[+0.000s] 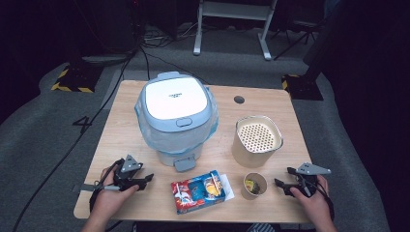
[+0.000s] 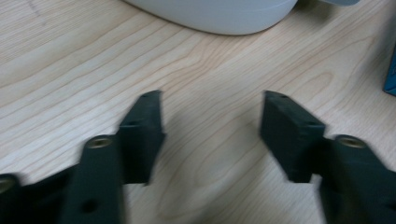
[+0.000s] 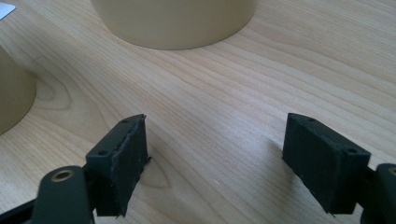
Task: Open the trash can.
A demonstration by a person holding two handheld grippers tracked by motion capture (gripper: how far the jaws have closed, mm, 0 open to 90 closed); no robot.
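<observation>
High view: wooden bench (image 1: 121,140) w/ a white and pale-blue rice cooker (image 1: 176,116) at centre-left, lid shut, small grey logo on the lid too tiny to read. Its latch tab faces the person's edge. Right of it stands a beige cylinder (image 1: 256,141), upright, perforated top face up. Just in front of that, a small paper cup (image 1: 254,186), upright, mouth up, sth yellowish inside. Between the hands lies a red-blue snack packet (image 1: 199,191), flat, long axis running left-right and tilted a bit, right end farther from the person; print is colourful but not legible. Left claw (image 1: 146,180) rests low near the front-left edge, pointing right toward the packet, well apart from it. Right claw (image 1: 282,177) sits front-right, pointing left toward the cup, near but not touching.

Left gripper view: left claw (image 2: 212,126) stands wide, nothing betw. its jaws, bare wood under it; cooker base (image 2: 219,16) ahead, blue packet corner (image 2: 391,70) at far right.

Right gripper view: right claw (image 3: 215,144) also spread, empty; beige cylinder (image 3: 173,23) ahead, cup wall (image 3: 14,93) at left.
</observation>
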